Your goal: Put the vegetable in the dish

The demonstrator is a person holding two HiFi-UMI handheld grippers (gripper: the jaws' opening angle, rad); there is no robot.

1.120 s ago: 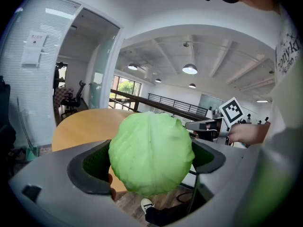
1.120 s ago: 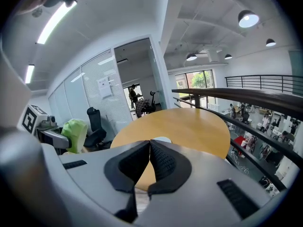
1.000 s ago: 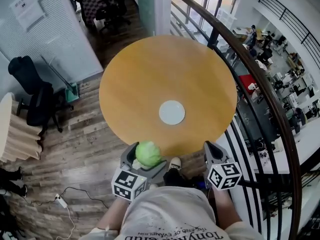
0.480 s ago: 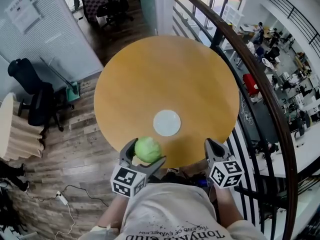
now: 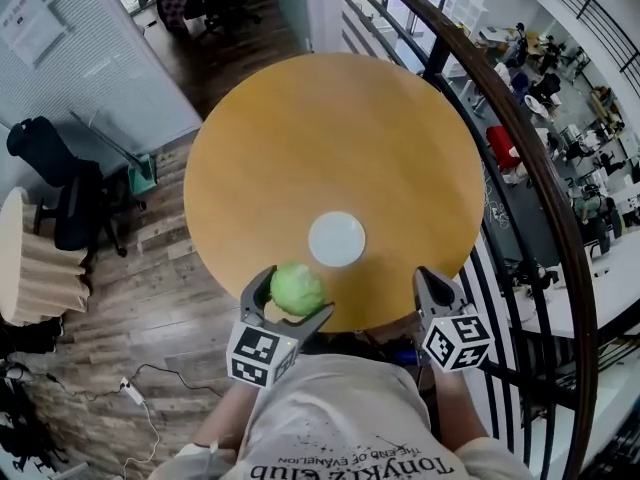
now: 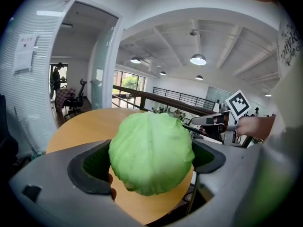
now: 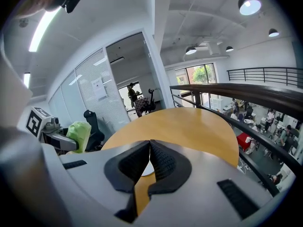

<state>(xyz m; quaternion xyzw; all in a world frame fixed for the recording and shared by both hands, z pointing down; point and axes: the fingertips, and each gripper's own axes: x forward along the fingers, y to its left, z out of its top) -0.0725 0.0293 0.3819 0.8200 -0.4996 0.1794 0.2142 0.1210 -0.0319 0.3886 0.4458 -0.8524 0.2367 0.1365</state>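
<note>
Head view: both grippers sit low at the near edge of the round table (image 5: 330, 138). The left gripper (image 5: 295, 294) clamps a green cabbage (image 5: 297, 286) just short of the white dish (image 5: 337, 239). The right gripper (image 5: 428, 276) has its jaws pressed together, empty.

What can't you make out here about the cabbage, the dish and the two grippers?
Dish: head view, too small to judge its depth; right gripper view, only a sliver shows past the right gripper's shut jaws; left gripper view, hidden behind the cabbage.
Cabbage underside: head view, hidden by its own top, so its height over the table is unclear.
</note>
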